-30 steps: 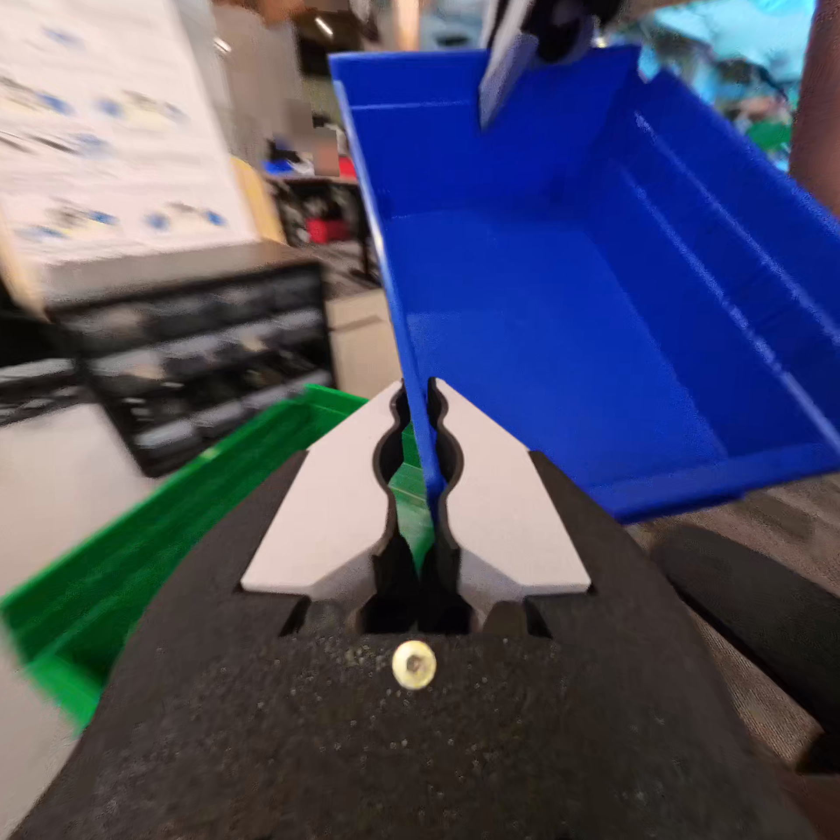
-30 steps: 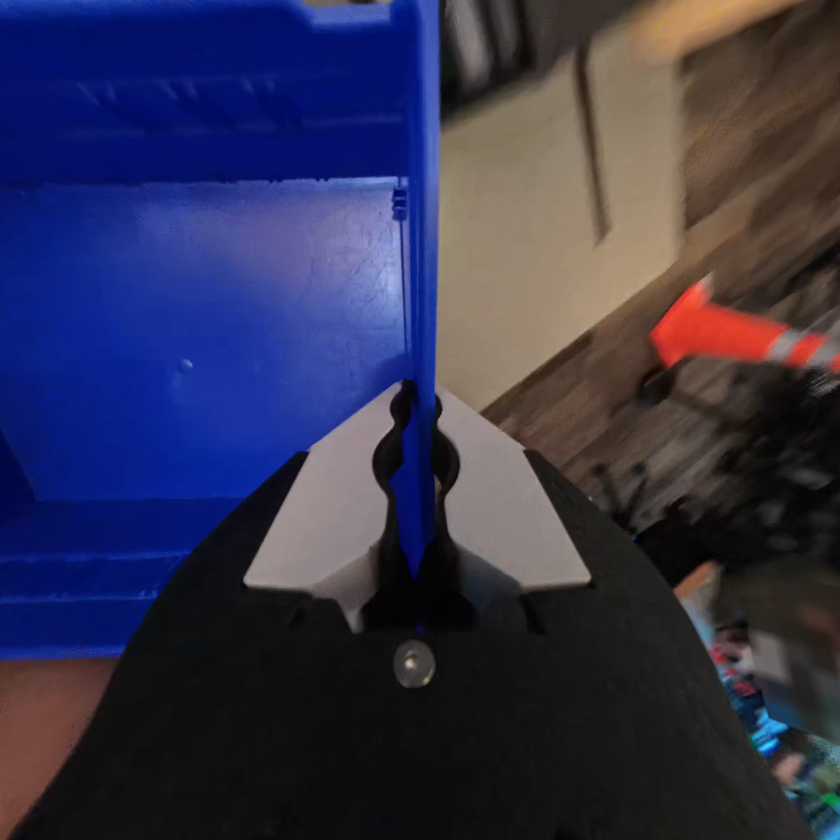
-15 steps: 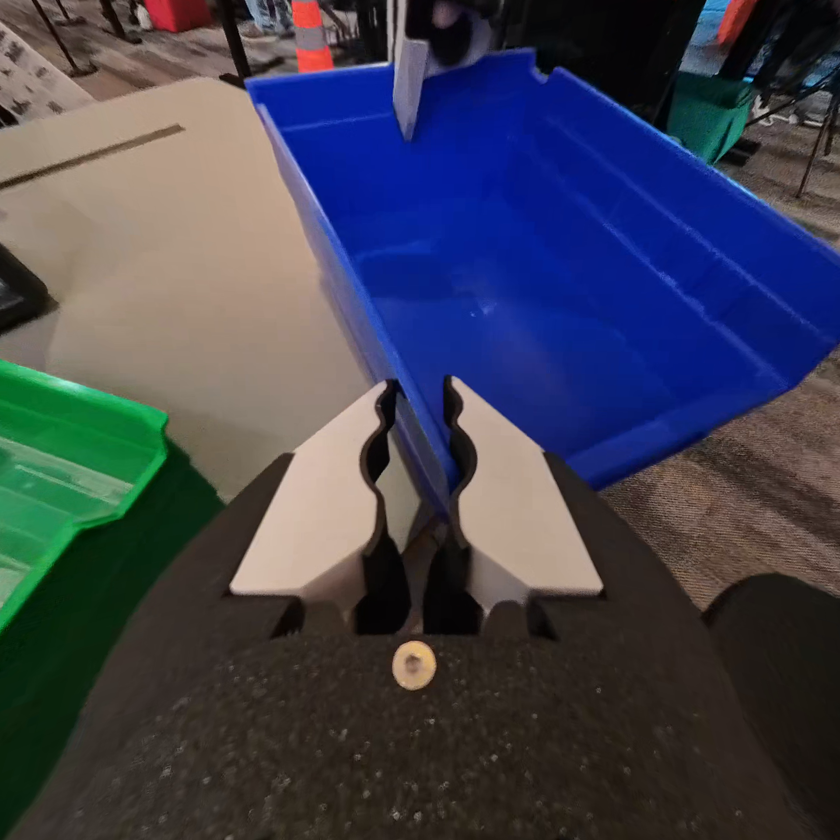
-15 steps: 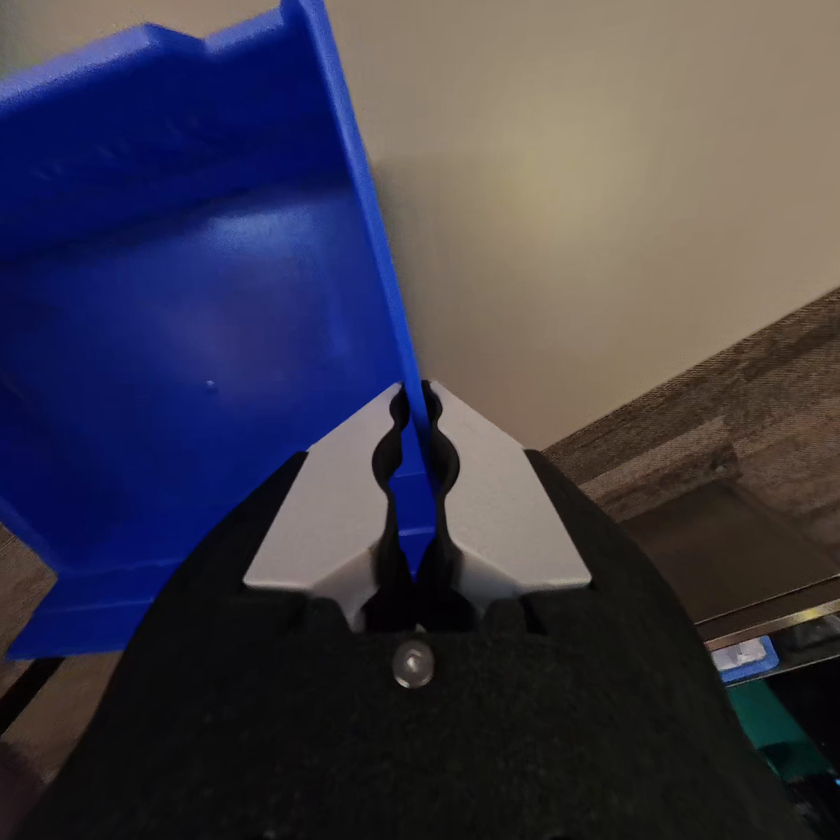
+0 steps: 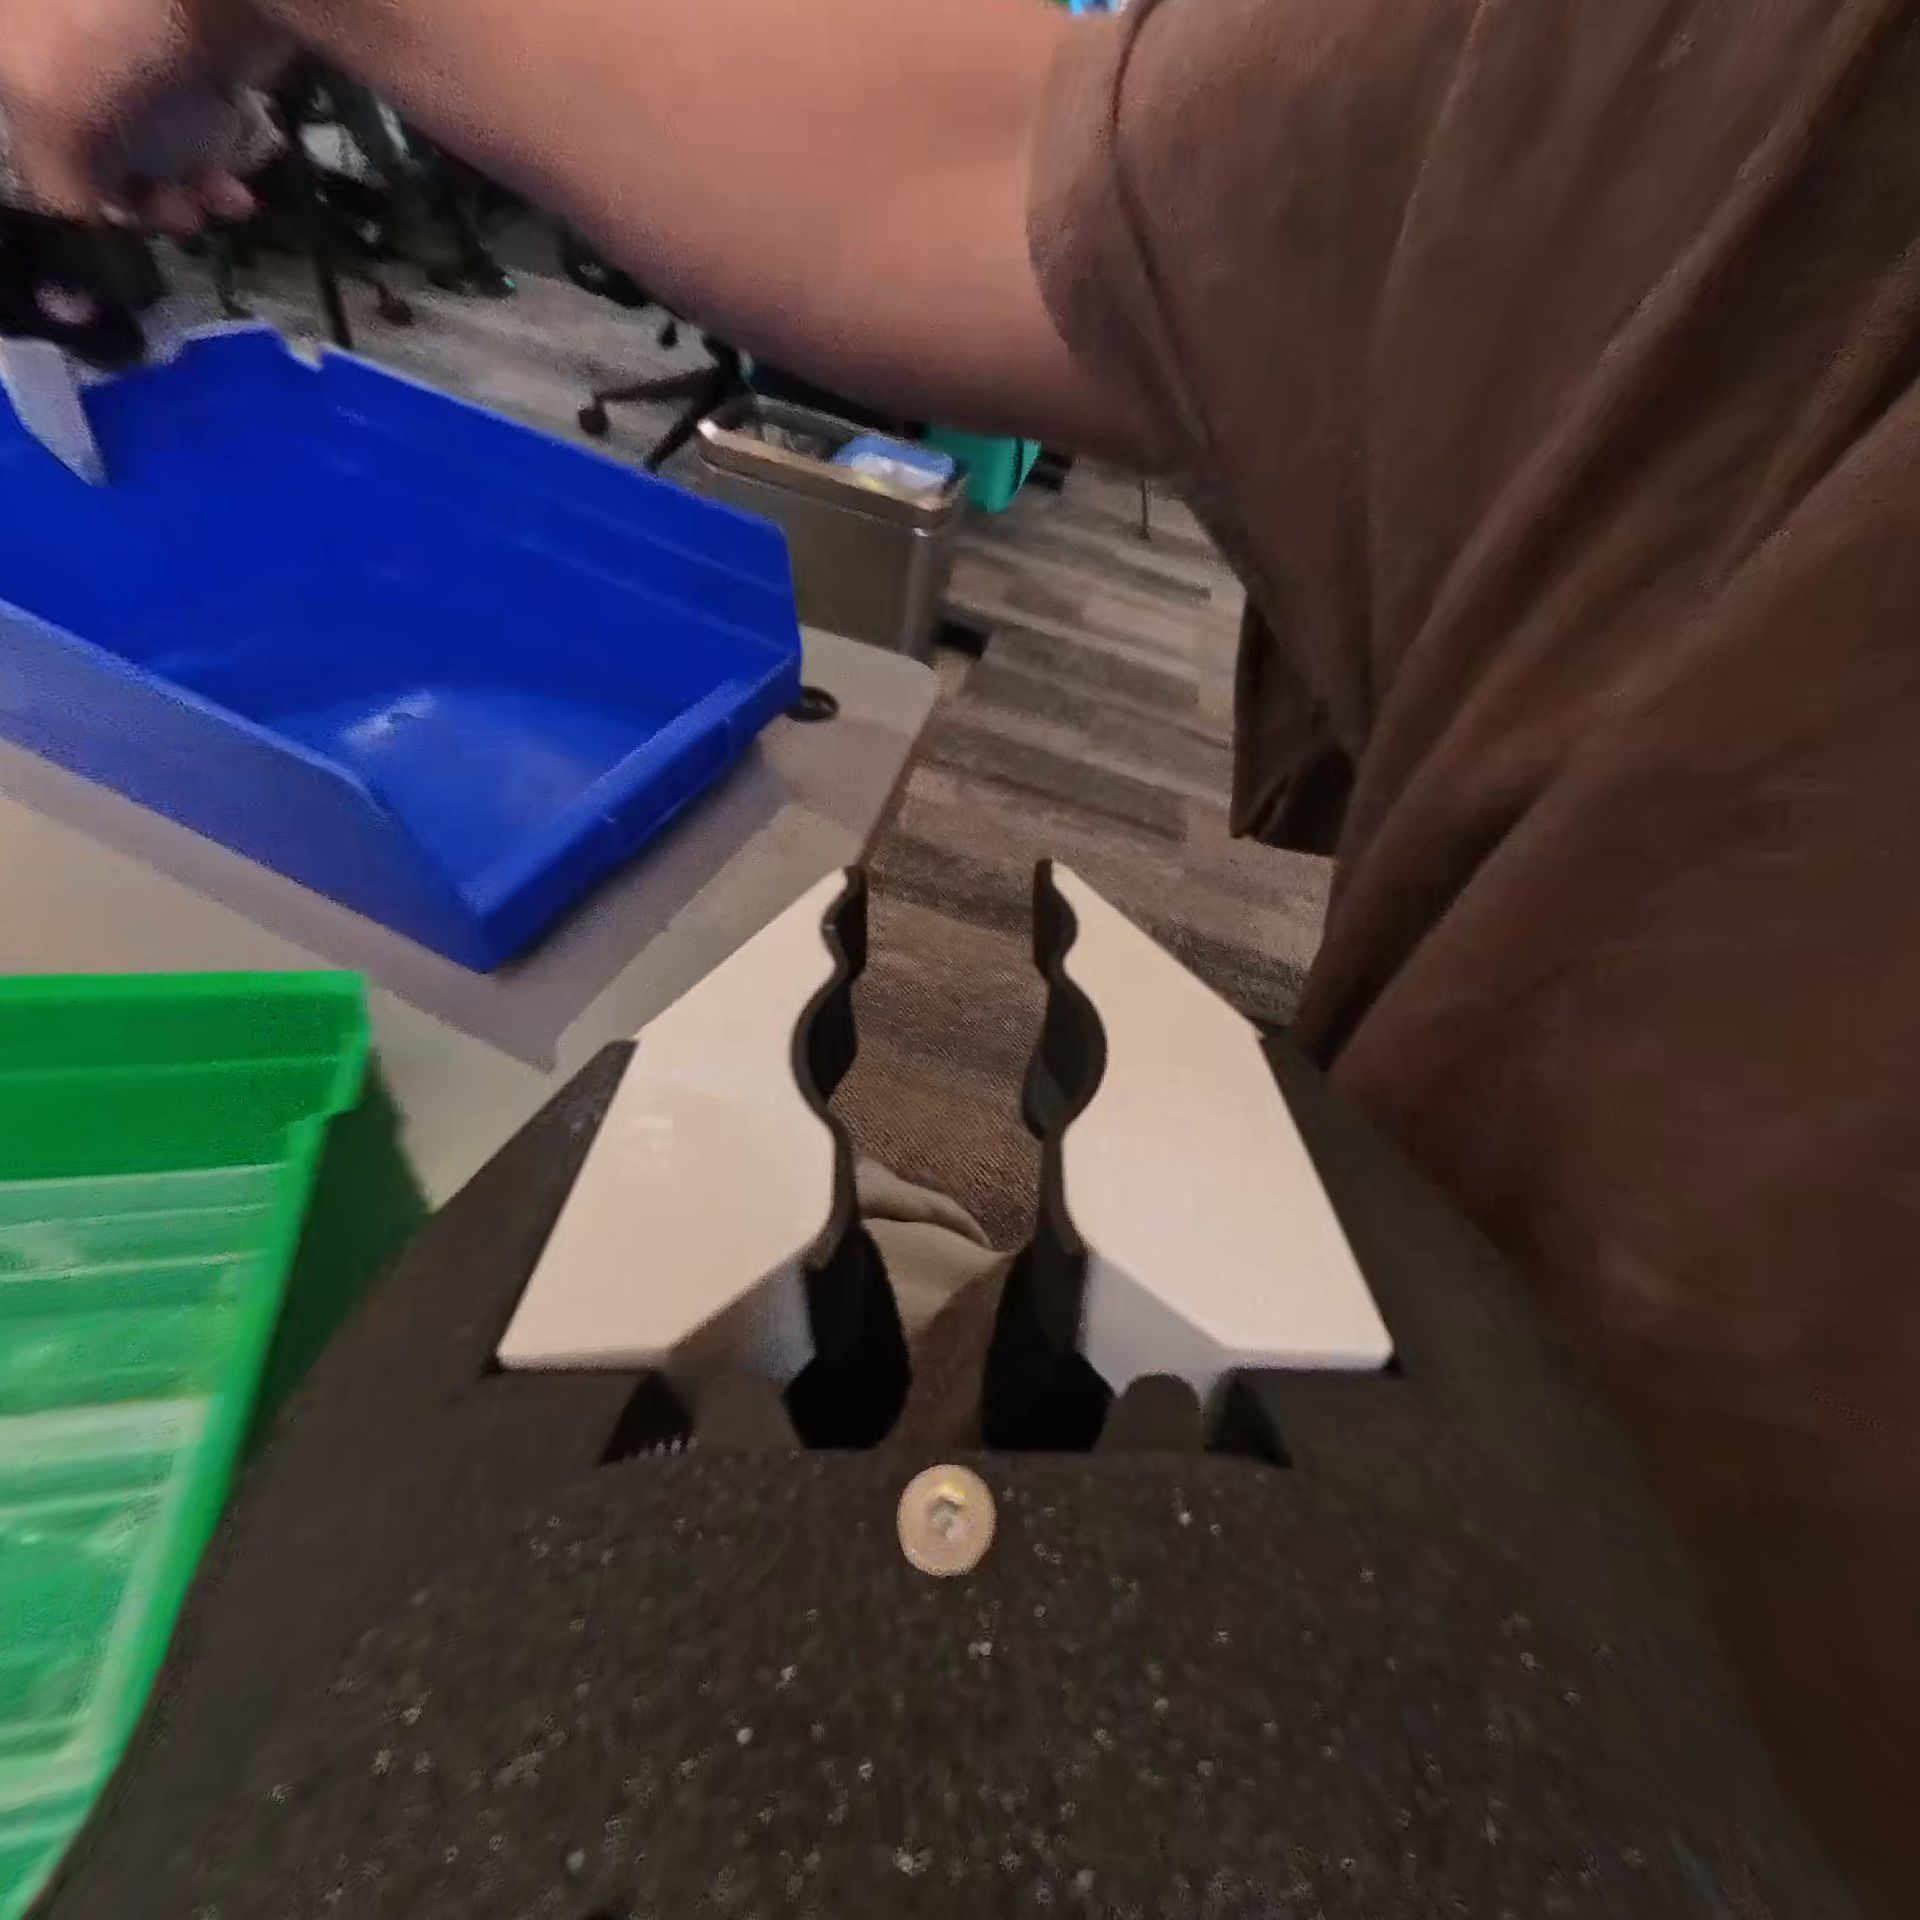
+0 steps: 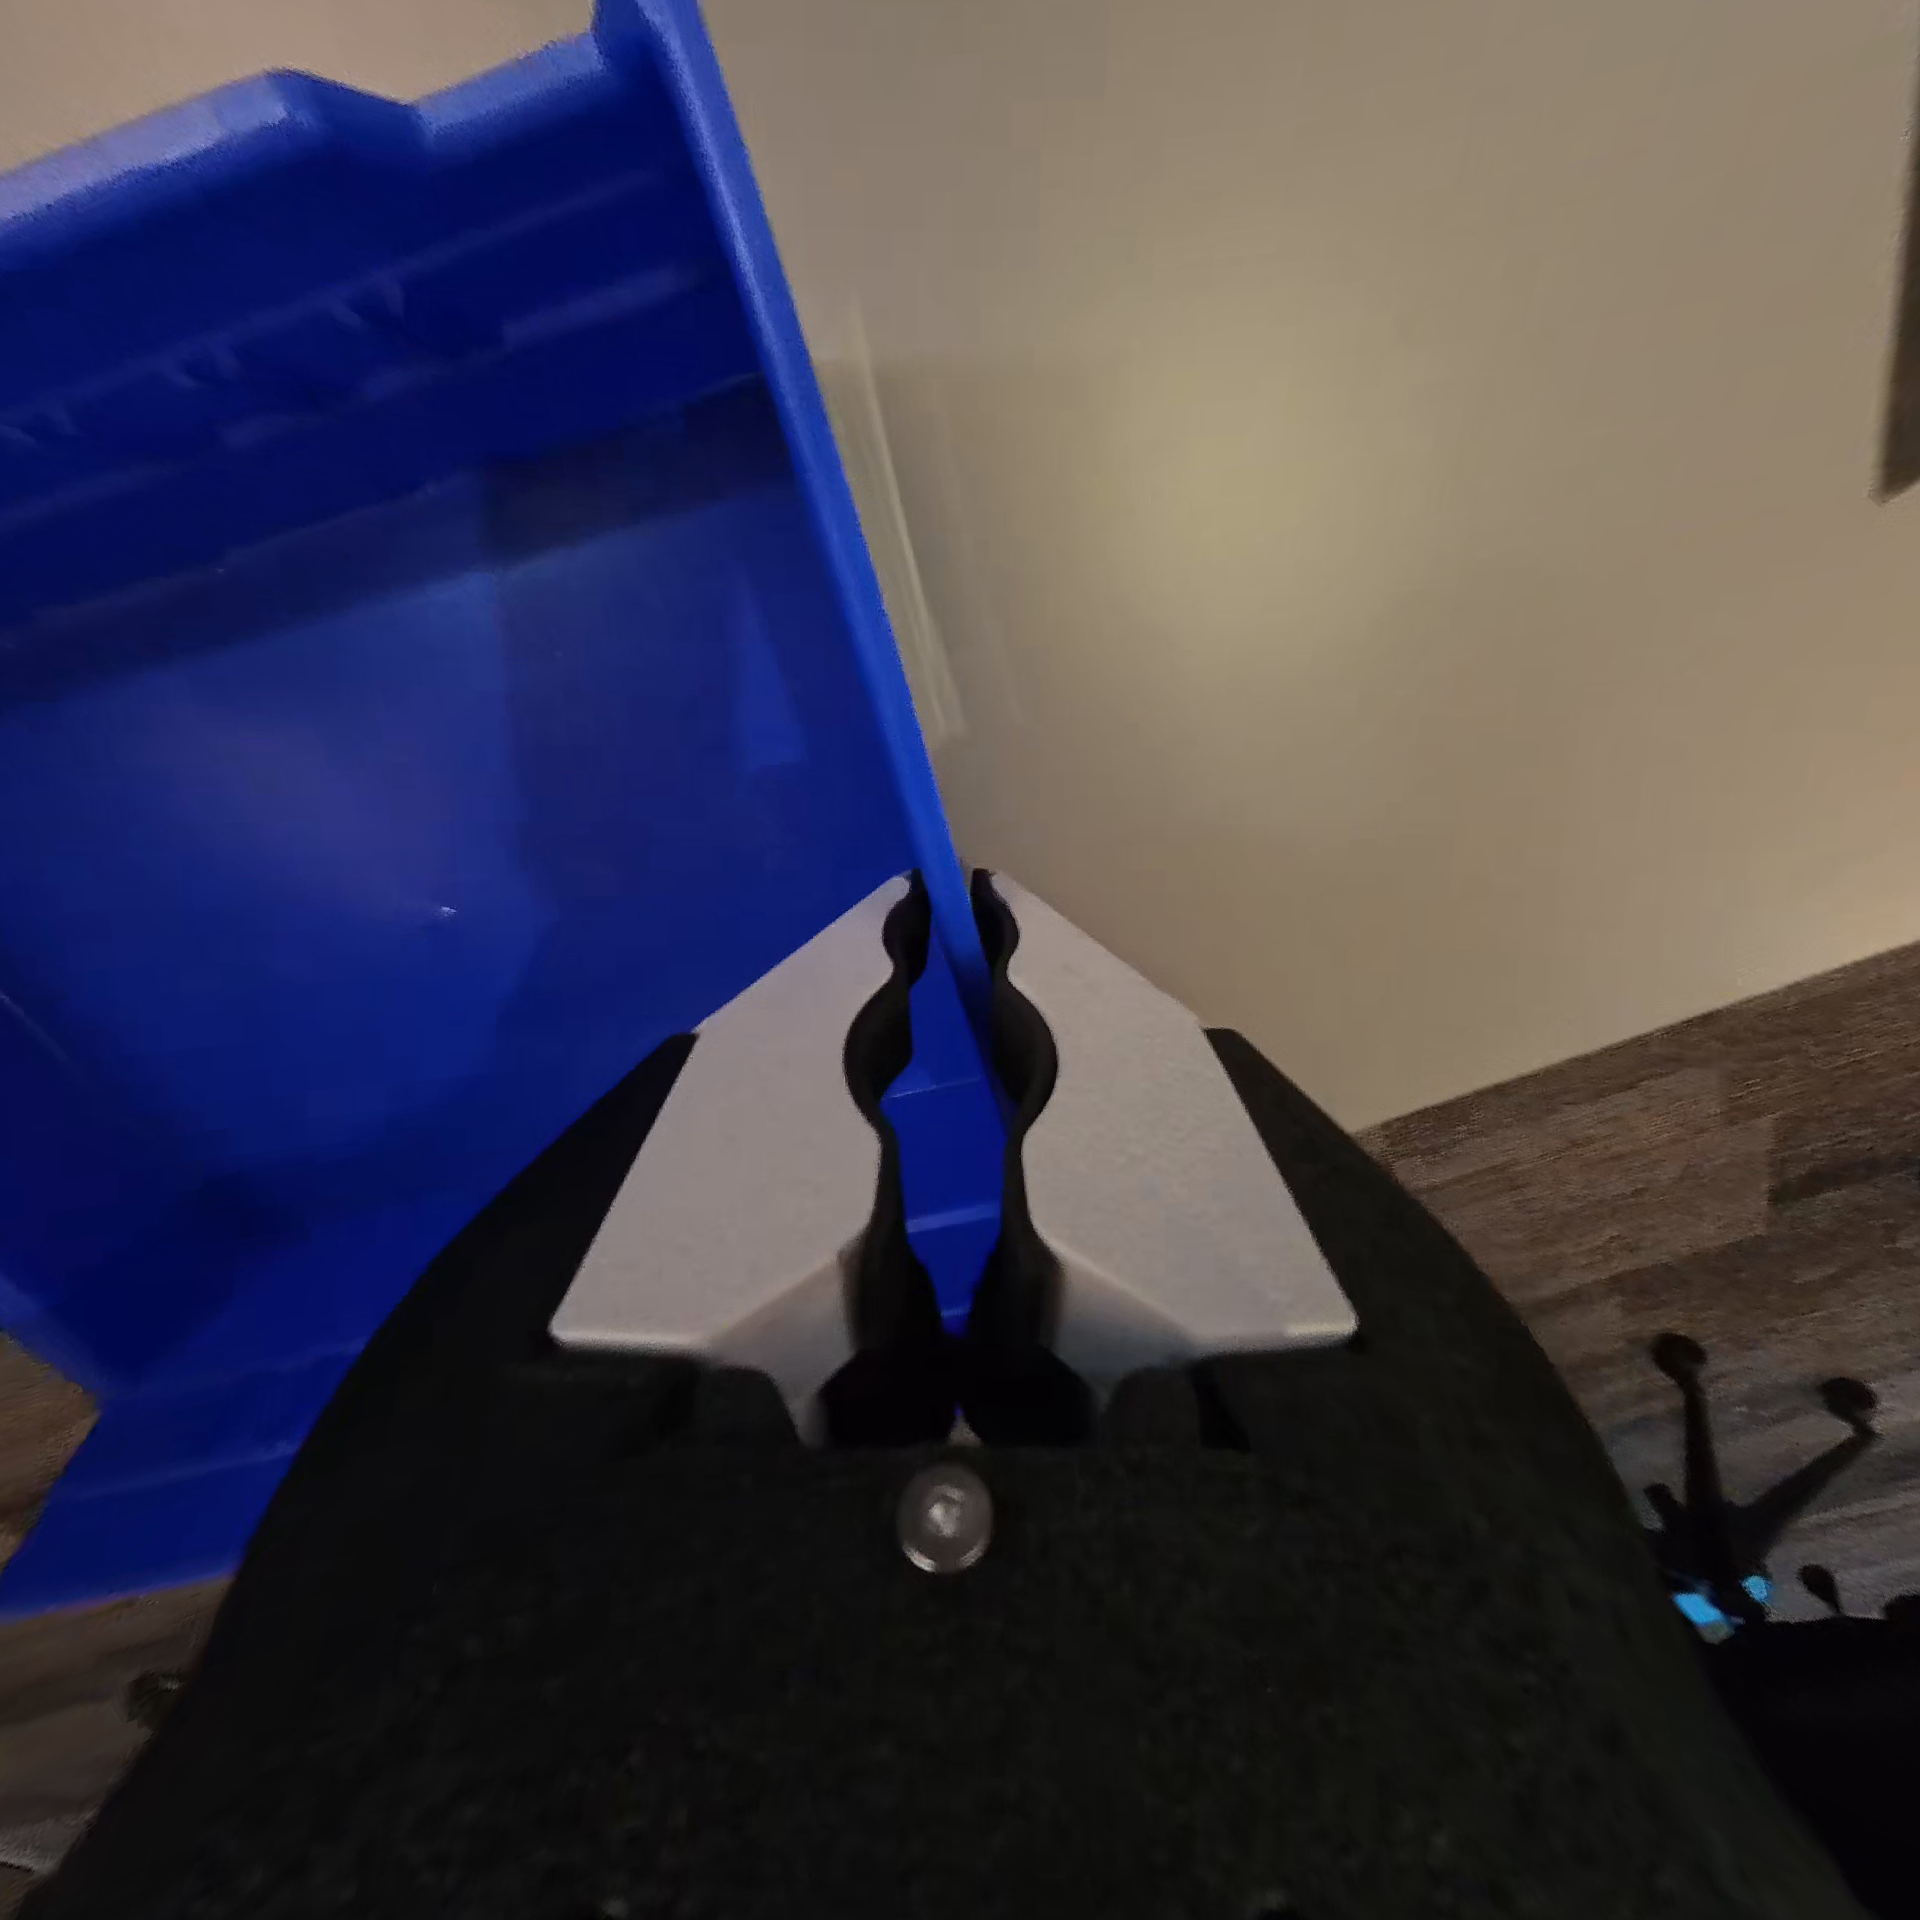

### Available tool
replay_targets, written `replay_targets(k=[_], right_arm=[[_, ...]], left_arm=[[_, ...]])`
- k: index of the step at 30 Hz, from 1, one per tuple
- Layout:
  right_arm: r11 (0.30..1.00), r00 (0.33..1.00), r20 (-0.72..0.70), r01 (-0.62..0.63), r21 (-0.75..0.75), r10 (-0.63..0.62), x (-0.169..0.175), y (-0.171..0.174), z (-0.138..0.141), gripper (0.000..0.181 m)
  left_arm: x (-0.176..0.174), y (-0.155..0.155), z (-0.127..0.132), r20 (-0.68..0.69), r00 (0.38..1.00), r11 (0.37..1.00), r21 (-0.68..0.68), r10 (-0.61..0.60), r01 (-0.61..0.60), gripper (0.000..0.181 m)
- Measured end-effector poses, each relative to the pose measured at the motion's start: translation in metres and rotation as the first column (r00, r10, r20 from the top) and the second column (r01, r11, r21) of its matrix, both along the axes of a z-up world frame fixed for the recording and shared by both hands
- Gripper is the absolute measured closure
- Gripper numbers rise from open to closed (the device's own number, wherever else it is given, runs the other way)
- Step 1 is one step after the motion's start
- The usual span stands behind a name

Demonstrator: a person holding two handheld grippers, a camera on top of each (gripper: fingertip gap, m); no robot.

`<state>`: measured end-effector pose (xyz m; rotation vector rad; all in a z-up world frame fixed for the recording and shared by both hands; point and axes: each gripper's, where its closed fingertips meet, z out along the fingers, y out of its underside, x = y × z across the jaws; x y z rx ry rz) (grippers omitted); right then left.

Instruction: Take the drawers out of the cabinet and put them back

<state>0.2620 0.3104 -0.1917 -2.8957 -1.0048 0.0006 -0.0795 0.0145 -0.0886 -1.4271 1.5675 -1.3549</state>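
Note:
A blue drawer (image 5: 395, 644) lies on the beige table (image 5: 831, 790) near its corner. My left gripper (image 5: 951, 883) is open and empty, off the table's edge and to the right of the drawer. My right gripper (image 6: 945, 883) is shut on the drawer's side wall (image 6: 821, 520); it also shows far left in the left wrist view (image 5: 52, 405), gripping the drawer's far rim. A green drawer (image 5: 156, 1195) sits at the left of the left wrist view. The cabinet is not in view.
A person's arm (image 5: 727, 187) and brown sleeve (image 5: 1558, 727) fill the top and right of the left wrist view. A metal bin (image 5: 831, 520) and office chair legs (image 5: 665, 384) stand on the carpet (image 5: 1060, 748) past the table.
My left gripper has let go of the blue drawer's wall, opened and swung away to the right. The drawer has come down onto the table, with my right gripper still shut on it.

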Motion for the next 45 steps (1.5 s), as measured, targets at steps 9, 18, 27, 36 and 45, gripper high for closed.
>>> replay_targets(k=[9,18,27,36,45], right_arm=[[0.998,0.997,0.038,-0.065,-0.011,0.066,-0.002,0.085,-0.001,0.172],[0.921,0.976,-0.131,0.208,0.329,-0.173,-0.009,0.115,0.052,0.129],[0.721,0.747,-0.621,0.565,0.402,-0.239,-0.216,-0.021,0.118,0.113],[0.790,0.782,-0.343,0.593,0.155,-0.520,-0.314,-0.061,0.000,0.114],[0.795,0.787,-0.155,0.606,0.013,-0.598,-0.332,-0.048,-0.029,0.179]], left_arm=[[-0.085,0.190,0.065,0.181,0.876,0.834,0.269,0.447,-0.481,0.150],[-0.217,0.330,-0.022,-0.095,0.722,0.697,0.371,0.686,-0.613,0.128],[-0.205,0.337,-0.083,-0.191,0.829,0.840,0.273,0.526,-0.470,0.131],[-0.198,0.341,-0.090,-0.214,0.867,0.891,0.182,0.449,-0.416,0.164],[-0.220,0.331,-0.088,-0.230,0.936,0.953,0.210,0.266,-0.220,0.180]])
